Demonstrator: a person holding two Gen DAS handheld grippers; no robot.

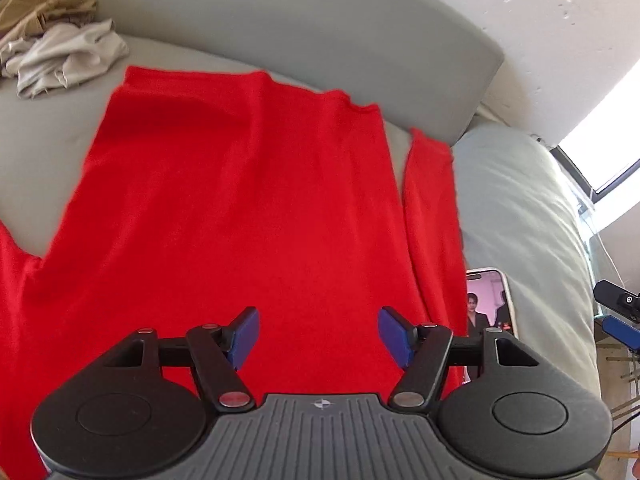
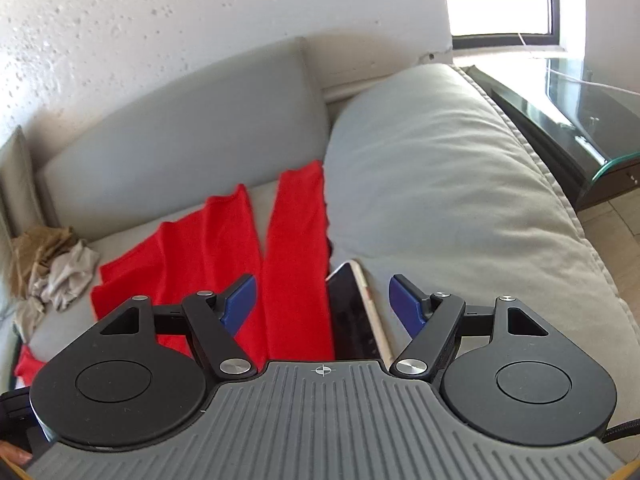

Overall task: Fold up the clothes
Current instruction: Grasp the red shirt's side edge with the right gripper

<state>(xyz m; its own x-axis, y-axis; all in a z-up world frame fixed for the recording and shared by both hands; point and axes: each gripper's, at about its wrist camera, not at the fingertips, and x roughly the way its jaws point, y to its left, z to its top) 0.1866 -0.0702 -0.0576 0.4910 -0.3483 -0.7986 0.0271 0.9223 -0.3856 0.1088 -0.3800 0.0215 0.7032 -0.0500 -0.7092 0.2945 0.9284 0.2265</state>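
A red garment lies spread on the grey sofa seat, one sleeve stretched along its right side. My left gripper hovers above the garment's near part, jaws open, nothing between the blue pads. In the right wrist view the red garment and its sleeve lie ahead to the left. My right gripper is open above the sleeve's edge and a phone, holding nothing.
A crumpled pile of beige and white clothes sits at the sofa's far left corner. The phone leans against a big grey cushion. A glass-topped dark side table stands to the right, under a window.
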